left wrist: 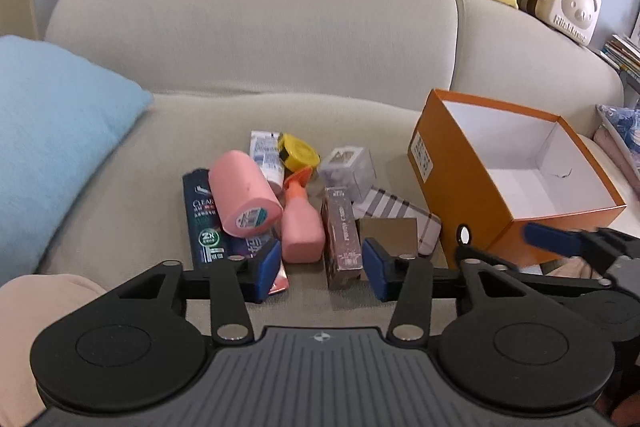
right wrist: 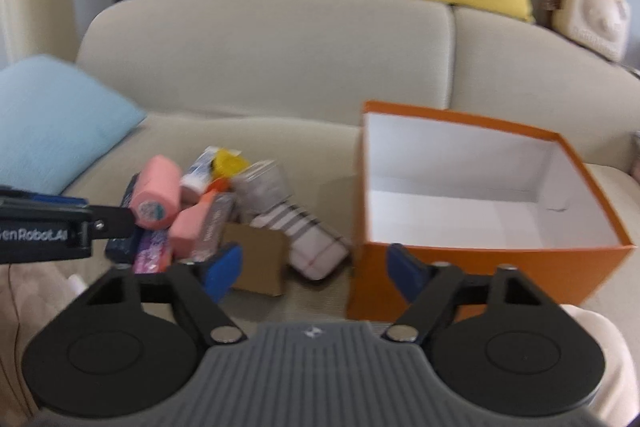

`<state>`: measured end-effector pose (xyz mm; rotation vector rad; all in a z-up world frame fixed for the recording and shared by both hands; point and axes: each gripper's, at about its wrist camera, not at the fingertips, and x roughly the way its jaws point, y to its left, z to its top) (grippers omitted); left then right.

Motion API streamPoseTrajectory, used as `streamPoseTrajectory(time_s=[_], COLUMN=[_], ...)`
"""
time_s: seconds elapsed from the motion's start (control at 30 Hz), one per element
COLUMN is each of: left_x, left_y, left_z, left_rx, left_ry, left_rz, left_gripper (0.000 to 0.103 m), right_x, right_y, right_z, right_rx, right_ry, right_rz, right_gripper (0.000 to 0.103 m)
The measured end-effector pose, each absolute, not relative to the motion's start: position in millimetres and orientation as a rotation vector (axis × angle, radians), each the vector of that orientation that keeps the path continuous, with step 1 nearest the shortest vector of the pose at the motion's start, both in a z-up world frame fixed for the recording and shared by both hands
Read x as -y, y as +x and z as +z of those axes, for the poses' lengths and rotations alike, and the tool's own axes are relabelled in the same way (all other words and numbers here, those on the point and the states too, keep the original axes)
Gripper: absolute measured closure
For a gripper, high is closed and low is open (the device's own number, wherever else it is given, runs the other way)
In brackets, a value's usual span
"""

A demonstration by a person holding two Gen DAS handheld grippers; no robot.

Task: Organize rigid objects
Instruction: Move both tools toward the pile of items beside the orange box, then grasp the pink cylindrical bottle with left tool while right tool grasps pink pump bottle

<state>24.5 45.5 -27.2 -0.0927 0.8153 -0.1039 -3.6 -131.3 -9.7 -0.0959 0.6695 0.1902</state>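
Surface: I see a beige sofa seat (left wrist: 132,195).
On it: cluttered toiletries pile (left wrist: 280,203), orange box (left wrist: 472,195), blue cushion (left wrist: 52,131).

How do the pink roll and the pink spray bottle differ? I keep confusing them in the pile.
The pink roll is a plain cylinder with a round label on its end; the pink spray bottle is flat-sided with an orange nozzle. The roll rests atop other items; the bottle lies lower, beside it. Both are pink and lying down.

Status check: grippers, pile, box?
Left gripper and right gripper open, nothing held. Pile on sofa, untouched. Orange box empty. Path clear.
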Motion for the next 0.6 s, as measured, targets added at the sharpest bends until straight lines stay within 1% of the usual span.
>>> streamPoseTrajectory(time_s=[0.07,0.1,0.17,0.23,0.33,0.43,0.47,0.5,0.57,0.6], left_x=[-47.5,-48.3,-50.7,-53.5,-60.1,-71.1,-75.6,-79.5,-90.4,-97.5], left_y=[30.6,33.0,39.6,46.5,58.2,73.6,79.1,84.4,97.2,105.0], left_z=[-30.8,-32.4,-35.9,-39.5,-42.4,-43.1,-42.9,-42.8,-43.0,-43.8], left_rx=[-0.832,-0.840,-0.857,-0.867,-0.874,-0.884,-0.883,-0.881,-0.885,-0.895], left_ry=[-0.094,-0.099,-0.111,-0.117,-0.122,-0.148,-0.152,-0.158,-0.185,-0.207], left_rz=[-0.109,-0.111,-0.117,-0.108,-0.080,-0.053,-0.036,-0.019,0.024,0.032], left_gripper=[0.056,0.058,0.060,0.060,0.060,0.059,0.057,0.051,0.044,0.043], right_x=[125.5,123.6,117.1,111.7,105.3,93.0,89.1,84.7,74.4,69.7], right_y=[3.3,6.8,15.4,24.8,39.9,58.2,63.7,69.7,86.4,95.8], right_z=[-14.3,-15.9,-19.9,-23.6,-27.9,-28.5,-27.2,-25.8,-23.5,-23.1], right_rx=[-0.695,-0.705,-0.726,-0.748,-0.784,-0.808,-0.811,-0.813,-0.827,-0.840], right_ry=[-0.089,-0.086,-0.090,-0.087,-0.070,-0.061,-0.056,-0.053,-0.044,-0.038], right_rz=[0.223,0.235,0.257,0.281,0.306,0.356,0.374,0.387,0.417,0.427], right_gripper=[0.040,0.042,0.052,0.056,0.057,0.063,0.063,0.064,0.068,0.068])
